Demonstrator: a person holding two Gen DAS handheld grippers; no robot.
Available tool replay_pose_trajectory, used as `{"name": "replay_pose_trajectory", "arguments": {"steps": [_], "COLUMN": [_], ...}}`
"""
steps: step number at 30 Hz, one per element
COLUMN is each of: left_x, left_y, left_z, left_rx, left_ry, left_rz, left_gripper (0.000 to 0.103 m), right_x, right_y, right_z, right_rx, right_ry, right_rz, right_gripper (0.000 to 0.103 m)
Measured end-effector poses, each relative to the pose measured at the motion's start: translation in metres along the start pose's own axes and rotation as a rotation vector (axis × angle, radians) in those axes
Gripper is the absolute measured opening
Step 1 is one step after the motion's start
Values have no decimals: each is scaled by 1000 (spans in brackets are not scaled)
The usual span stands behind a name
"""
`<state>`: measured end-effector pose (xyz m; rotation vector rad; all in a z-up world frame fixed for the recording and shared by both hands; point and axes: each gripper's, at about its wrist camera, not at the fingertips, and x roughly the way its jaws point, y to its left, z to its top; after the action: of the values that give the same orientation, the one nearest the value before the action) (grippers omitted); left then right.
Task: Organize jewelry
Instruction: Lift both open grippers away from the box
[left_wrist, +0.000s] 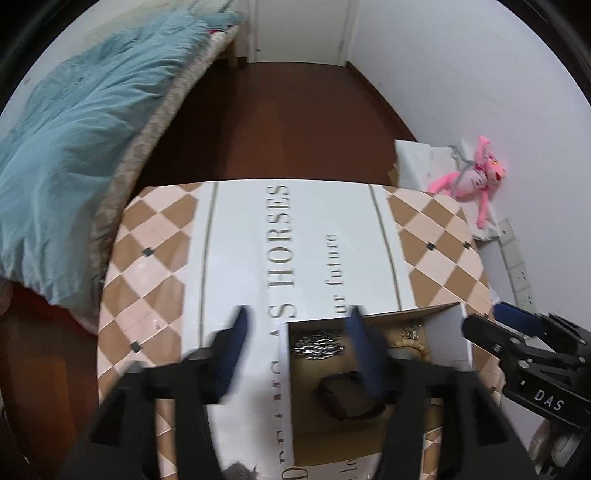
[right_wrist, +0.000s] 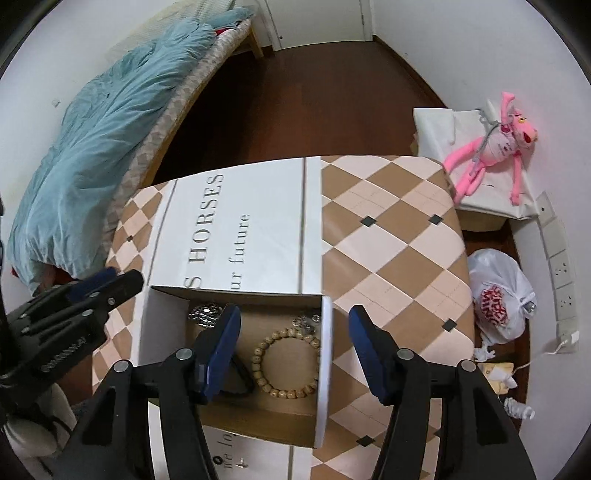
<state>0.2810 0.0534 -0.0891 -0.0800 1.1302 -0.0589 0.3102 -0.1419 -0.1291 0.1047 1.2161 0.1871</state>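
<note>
A white-walled cardboard box (right_wrist: 327, 369) sits on the checkered table (right_wrist: 391, 236); it also shows in the left wrist view (left_wrist: 448, 339). Inside lie a wooden bead bracelet (right_wrist: 286, 363), a silver chain piece (right_wrist: 205, 314), a small metal trinket (right_wrist: 304, 321) and a black band (left_wrist: 343, 400). My right gripper (right_wrist: 293, 349) is open and empty, its fingers straddling the box's right wall above the bracelet. My left gripper (left_wrist: 297, 343) is open and empty, straddling the box's left wall. The silver chain piece also shows in the left wrist view (left_wrist: 317, 345).
A bed with a teal duvet (right_wrist: 96, 155) stands to the left. A pink plush toy (right_wrist: 495, 144) lies on white boxes at the right wall. A white plastic bag (right_wrist: 498, 295) and scraps lie on the floor right of the table.
</note>
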Motion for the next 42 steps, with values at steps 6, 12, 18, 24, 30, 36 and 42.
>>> {"name": "replay_pose_trajectory", "arguments": {"steps": [6, 12, 18, 24, 30, 36, 42], "left_x": [-6, -9, -17, -39, -72, -111, -141], "left_y": [6, 4, -1, -10, -18, -21, -23], "left_z": [-21, -46, -62, -74, -87, -98, -110], "left_rx": [-2, 13, 16, 19, 18, 7, 21], "left_ry": [-39, -48, -59, -95, -145, -204, -237], "left_rz": [73, 109, 113, 107, 107, 99, 89], "left_gripper": [100, 101, 101, 101, 101, 101, 101], "right_x": [0, 9, -1, -30, -72, -116, -152], "right_y": [2, -1, -5, -2, 2, 10, 23], "right_z": [-24, -55, -75, -88, -104, -120, -136], "right_rx": [-31, -32, 2, 2, -1, 0, -11], "right_ry": [-11, 2, -15, -79, -165, -243, -301], "right_rz": [-172, -229, -230, -252, -272, -257, -235], "right_gripper": [97, 97, 97, 97, 97, 97, 97]}}
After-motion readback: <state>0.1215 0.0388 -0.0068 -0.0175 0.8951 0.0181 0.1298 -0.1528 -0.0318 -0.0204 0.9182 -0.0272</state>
